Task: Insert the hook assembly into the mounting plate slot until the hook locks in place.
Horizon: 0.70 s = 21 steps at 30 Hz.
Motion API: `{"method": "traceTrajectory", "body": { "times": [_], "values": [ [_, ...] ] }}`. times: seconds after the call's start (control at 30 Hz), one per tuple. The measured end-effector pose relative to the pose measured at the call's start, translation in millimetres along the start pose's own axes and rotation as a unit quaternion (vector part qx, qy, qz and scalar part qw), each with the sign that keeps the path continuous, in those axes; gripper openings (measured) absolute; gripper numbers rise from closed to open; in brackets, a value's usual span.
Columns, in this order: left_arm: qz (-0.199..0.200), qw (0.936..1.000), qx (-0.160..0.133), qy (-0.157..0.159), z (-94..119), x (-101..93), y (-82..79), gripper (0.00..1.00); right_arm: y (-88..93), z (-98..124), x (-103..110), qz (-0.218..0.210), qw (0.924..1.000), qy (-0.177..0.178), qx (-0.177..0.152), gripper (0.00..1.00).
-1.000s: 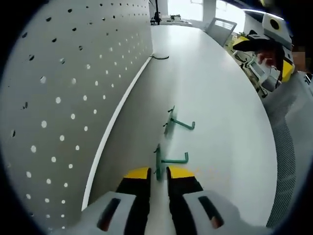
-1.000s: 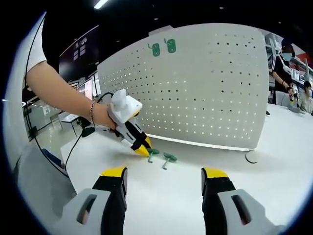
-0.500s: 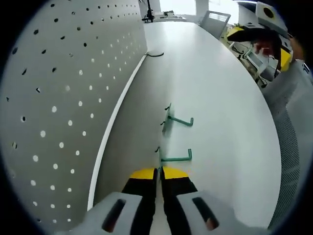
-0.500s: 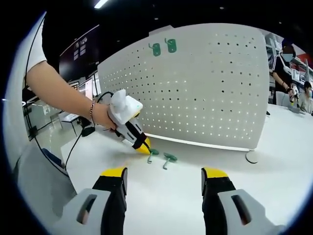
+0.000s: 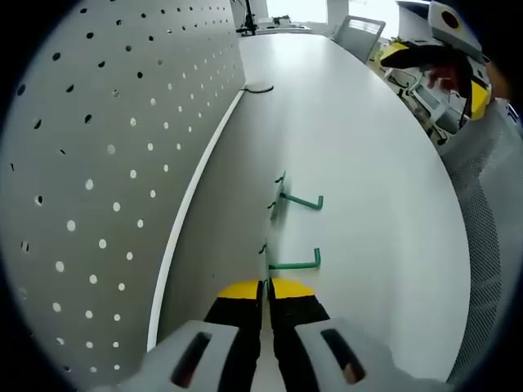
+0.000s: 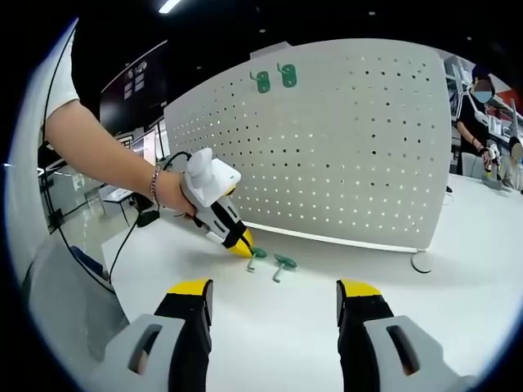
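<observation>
Having narrowed since a second ago, the left gripper [image 5: 266,287] is clenching the nearer green hook's [image 5: 288,263] stiff, light backplate on the table [image 5: 368,163], right gripper [image 6: 274,298] hanging released

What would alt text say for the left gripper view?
The left gripper, jaws closed, pinches the base plate of a green hook lying on a white table. A second hook lies just beyond, beside an upright white pegboard.

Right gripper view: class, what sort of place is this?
Probably a shared lab or workshop: a white pegboard standing on a long white table, green hooks laid out, another person working at the back.
</observation>
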<state>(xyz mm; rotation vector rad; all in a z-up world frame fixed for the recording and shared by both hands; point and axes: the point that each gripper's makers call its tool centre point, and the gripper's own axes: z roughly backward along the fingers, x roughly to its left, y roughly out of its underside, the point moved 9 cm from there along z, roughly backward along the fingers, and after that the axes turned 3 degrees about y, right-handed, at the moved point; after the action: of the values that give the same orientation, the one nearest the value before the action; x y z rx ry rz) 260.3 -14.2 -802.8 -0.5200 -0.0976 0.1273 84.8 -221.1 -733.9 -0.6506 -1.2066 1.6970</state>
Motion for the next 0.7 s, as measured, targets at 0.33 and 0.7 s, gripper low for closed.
{"method": "traceTrajectory", "body": {
  "times": [0.33,0.7],
  "values": [
    [0.003,0.9996,-0.027,-0.009,4,0.6,-2.9,0.03,-0.1,0,0,-0.001,1.0,0.001,-0.001,0.59],
    [0.009,0.9984,-0.05,-0.023,13,0.6,-8.1,0.02,-0.5,0,0,0.0,1.0,0.0,0.0,0.59]
  ]
}}
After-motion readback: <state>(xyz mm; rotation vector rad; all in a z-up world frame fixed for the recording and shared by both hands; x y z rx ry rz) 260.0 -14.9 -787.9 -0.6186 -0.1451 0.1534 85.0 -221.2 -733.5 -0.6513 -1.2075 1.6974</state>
